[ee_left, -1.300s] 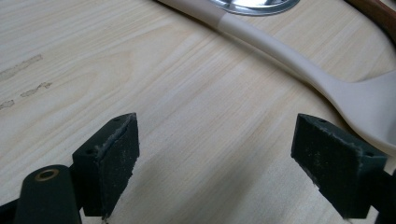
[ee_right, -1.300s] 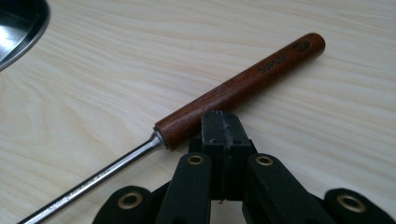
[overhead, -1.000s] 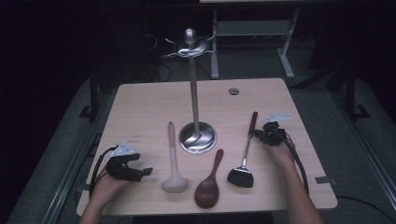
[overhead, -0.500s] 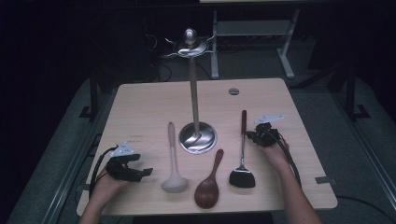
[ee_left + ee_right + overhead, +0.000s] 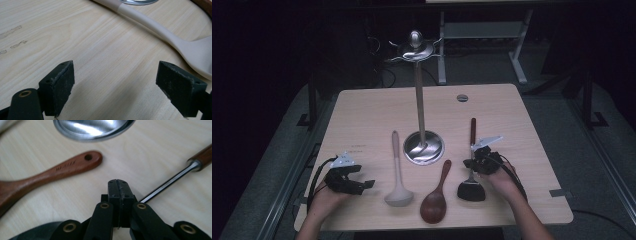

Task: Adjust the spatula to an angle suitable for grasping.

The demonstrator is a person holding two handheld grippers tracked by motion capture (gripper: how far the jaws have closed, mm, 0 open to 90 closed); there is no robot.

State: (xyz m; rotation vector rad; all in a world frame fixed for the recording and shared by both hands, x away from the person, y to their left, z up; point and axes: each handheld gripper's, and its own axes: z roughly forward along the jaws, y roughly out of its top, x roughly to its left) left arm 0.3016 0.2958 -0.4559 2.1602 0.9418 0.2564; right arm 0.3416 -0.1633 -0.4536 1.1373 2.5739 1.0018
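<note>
A steel utensil stand (image 5: 424,147) rises from a round base at the table's middle. In front of it lie a cream ladle (image 5: 397,170), a brown wooden spoon (image 5: 437,195) and a black spatula (image 5: 470,190) with a metal shaft and a wooden handle. My right gripper (image 5: 469,163) is shut, pads together with nothing between them (image 5: 118,188). It sits low against the spatula's shaft (image 5: 172,180), with the spoon (image 5: 50,175) to its left. My left gripper (image 5: 364,185) rests open near the front left edge. Bare wood lies between its pads (image 5: 125,87), with the ladle (image 5: 155,27) beyond them.
The light wooden table (image 5: 362,120) has a round grommet (image 5: 462,98) at the back right. The stand's hooked top (image 5: 414,47) stands high above the table. Dark floor and a metal frame surround the table.
My right gripper has slid left toward the table's middle, and the spatula's handle has swung left with it, from tilted to nearly straight. The left gripper has stayed put.
</note>
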